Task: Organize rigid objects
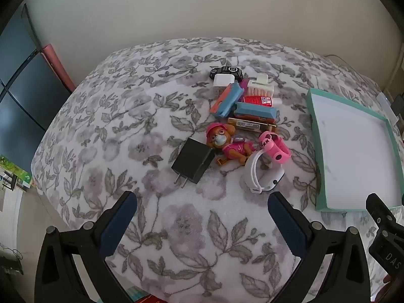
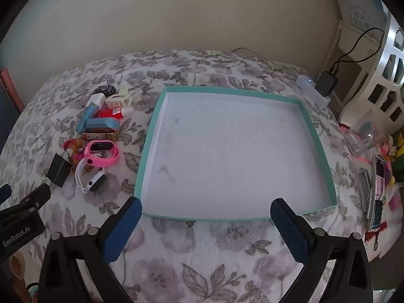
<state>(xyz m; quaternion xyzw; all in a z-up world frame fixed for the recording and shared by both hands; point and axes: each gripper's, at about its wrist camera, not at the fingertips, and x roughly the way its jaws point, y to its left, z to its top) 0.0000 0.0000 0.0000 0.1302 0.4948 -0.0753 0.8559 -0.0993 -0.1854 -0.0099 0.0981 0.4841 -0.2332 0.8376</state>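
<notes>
A heap of small objects lies on the floral blanket: a black charger, a pink dog toy, a white watch, a pink watch, blue blocks, a red bottle, a white brush. My left gripper is open and empty, just in front of the charger. A teal tray with a white floor lies to the right of the heap. My right gripper is open and empty at the tray's near edge.
A beige wall rises behind the bed. In the right wrist view a white power strip with a black plug lies past the tray, and a phone and toys lie at the right edge. A dark cabinet stands at the left.
</notes>
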